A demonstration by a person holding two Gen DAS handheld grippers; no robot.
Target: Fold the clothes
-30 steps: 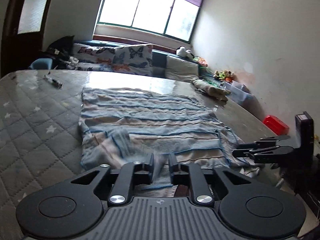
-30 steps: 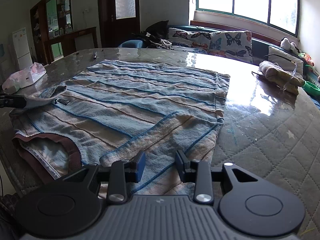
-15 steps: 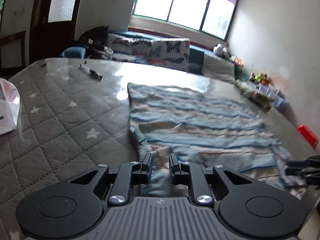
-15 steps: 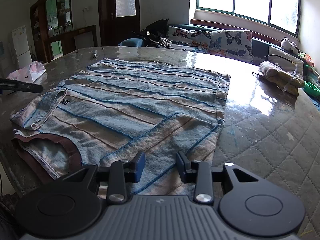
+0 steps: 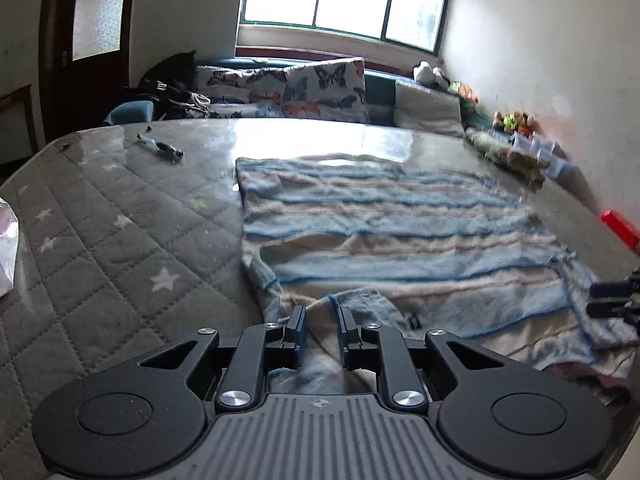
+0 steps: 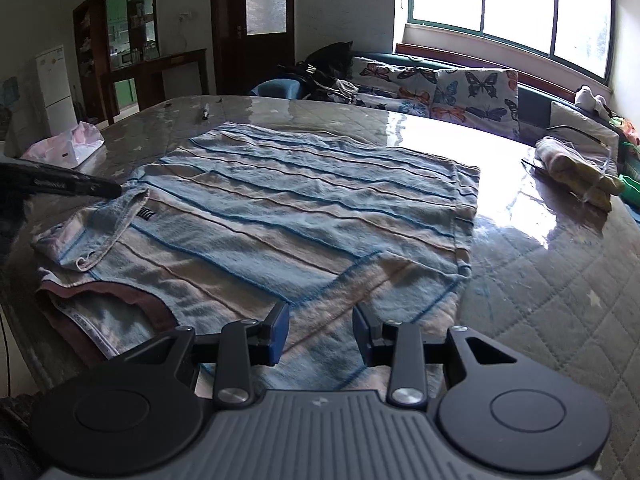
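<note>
- striped t-shirt (image 6: pixel 304 216) lies flat on the quilted table cover (image 5: pixel 100 248).
- left gripper (image 5: pixel 322 322): narrow gap, nothing pinched, at the sleeve edge.
- right gripper (image 6: pixel 320 330): partly open, empty, over the shirt's near edge.

Left wrist view: striped garment (image 5: pixel 400 240) blurred; its near edge hidden behind the left tool (image 5: pixel 322 322). Right tool (image 5: pixel 612 300) cut off at the right border. Pink bag (image 5: pixel 6 256) cropped at the left edge. Right wrist view: the left tool's tip (image 6: pixel 72 184) alone shows; its jaws cannot be read.
</note>
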